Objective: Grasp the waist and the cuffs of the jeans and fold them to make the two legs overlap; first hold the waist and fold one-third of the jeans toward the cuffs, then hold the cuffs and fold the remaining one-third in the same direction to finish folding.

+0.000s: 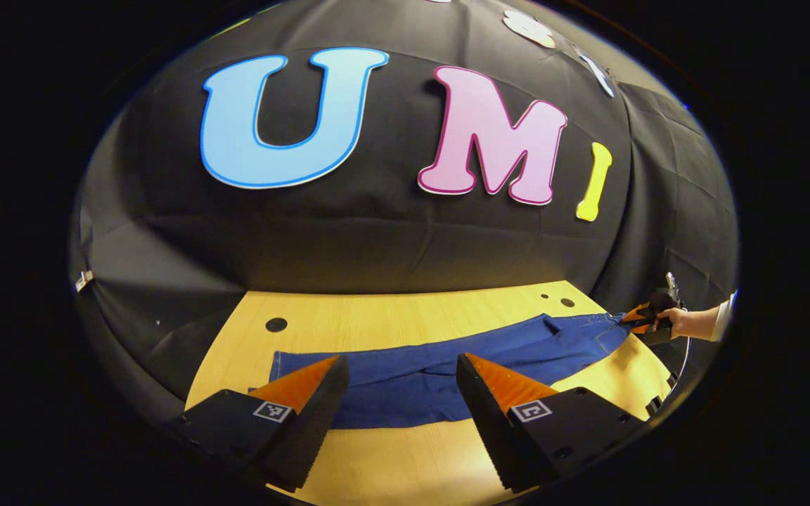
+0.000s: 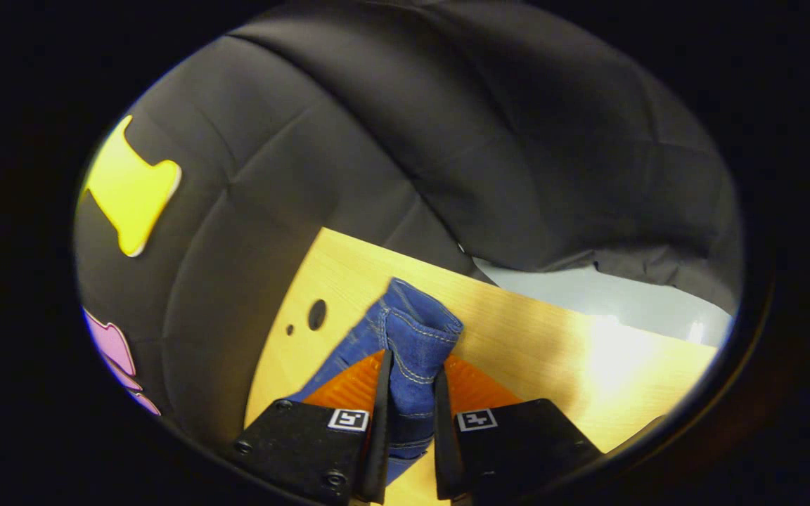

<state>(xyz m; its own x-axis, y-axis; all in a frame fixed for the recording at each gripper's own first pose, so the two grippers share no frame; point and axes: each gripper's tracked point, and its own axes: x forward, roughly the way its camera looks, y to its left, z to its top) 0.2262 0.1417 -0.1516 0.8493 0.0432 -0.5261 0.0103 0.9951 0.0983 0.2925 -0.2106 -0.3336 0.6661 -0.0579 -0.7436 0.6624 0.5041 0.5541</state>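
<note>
Lying stretched across the wooden table point(image 1: 391, 309), the jeans point(image 1: 447, 372) run from the cuffs on the near left side to the waist at the far right edge. In the left gripper view the left gripper point(image 1: 401, 376) hovers over the cuff end with its two fingers spread wide apart, nothing between them, the blue cloth showing in the gap. Far off at the right end, a hand point(image 1: 690, 322) holds the other tool at the waist of the jeans. In the right gripper view the right gripper point(image 2: 408, 383) is clamped on a bunched fold of denim point(image 2: 415, 330), both fingers pressed against it from either side, with the stitched edge of the cloth standing up above the fingertips. Round holes point(image 2: 316, 314) show in the tabletop just beside that fold, and black cloth hangs behind the table.
</note>
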